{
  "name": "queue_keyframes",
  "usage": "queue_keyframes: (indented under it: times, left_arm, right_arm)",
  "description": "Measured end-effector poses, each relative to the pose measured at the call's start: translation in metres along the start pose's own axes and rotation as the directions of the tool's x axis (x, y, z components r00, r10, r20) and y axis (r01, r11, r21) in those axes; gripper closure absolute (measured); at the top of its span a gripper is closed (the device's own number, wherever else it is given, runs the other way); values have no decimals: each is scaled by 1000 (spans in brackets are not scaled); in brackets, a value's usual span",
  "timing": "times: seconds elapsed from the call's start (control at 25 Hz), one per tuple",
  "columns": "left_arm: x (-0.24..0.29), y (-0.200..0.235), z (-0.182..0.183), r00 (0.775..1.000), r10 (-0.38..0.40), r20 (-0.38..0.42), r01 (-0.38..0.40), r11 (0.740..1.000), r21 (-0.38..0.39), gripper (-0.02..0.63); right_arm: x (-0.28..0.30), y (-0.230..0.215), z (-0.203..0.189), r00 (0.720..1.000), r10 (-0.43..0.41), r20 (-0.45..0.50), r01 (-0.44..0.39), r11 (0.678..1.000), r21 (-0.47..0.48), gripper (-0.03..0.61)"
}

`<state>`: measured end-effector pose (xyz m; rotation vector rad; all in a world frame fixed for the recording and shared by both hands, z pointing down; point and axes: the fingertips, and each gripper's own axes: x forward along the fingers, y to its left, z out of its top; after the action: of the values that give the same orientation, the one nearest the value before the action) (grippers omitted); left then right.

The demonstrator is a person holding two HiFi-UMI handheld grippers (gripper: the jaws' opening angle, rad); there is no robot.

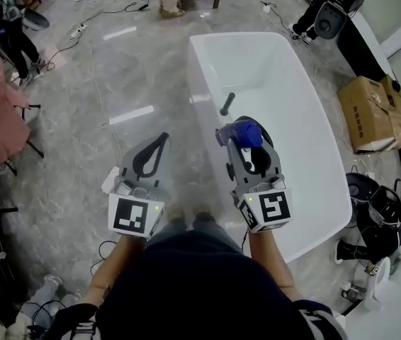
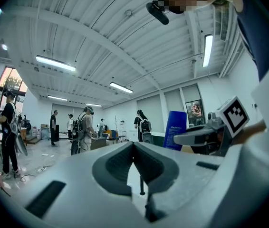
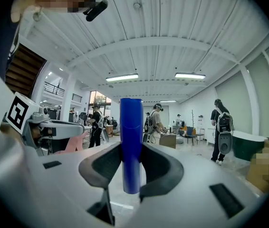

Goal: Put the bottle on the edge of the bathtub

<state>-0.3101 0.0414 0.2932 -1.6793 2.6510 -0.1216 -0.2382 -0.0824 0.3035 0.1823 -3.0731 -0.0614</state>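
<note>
The right gripper [image 3: 131, 152] is clamped on a slim, blue, cylindrical plastic bottle [image 3: 131, 127]. It holds the bottle upright, with both dark pads pressed to its sides low on the body. The top stands well above the jaws and a short length hangs below them. In the head view the bottle is carried in the air, over the near end of the white, glossy oval bathtub [image 1: 331, 163] and towards its left rim. How far above the rim it is, I cannot tell. The left gripper [image 1: 163, 138] is beside it over the floor, its jaws closed tip to tip on nothing. The bottle looks stiff, smooth and probably light, so this grip low on its sides should hold. Being tall and narrow, it will likely tip easily on a slick, rounded rim, so it should be set down flat on its base.
</note>
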Motion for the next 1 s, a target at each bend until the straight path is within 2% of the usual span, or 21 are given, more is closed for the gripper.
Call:
queue_keyframes:
  times: [0.16,0.28,0.4,0.52,0.64,0.8,1.0]
  left_arm:
    - [18,-9,0,999,-49,-7,50,999,13,612]
    - [31,-16,0,993,-115,-7,115,993,23,612]
    - [50,-30,-3,979,-203,13,202,977,64,612]
    - [73,-65,-3,954,-299,19,296,952,79,612]
    - [91,-114,-1,911,-413,4,412,909,60,612]
    - [112,-177,3,831,-557,-1,556,830,45,612]
    - [126,-252,4,729,-684,3,683,728,64,612]
  right_arm:
    - [-4,-15,-2,999,-45,6,45,999,15,433]
    - [-11,-23,-3,995,-100,6,99,995,18,433]
    - [-24,-37,-6,985,-175,7,174,984,22,433]
    - [-52,-65,-10,964,-265,2,265,964,27,433]
    - [-95,-94,-14,924,-381,-9,382,924,26,433]
    - [-152,-126,-18,845,-534,-29,534,845,28,433]
    - [-223,-154,-27,745,-666,-48,667,745,27,433]
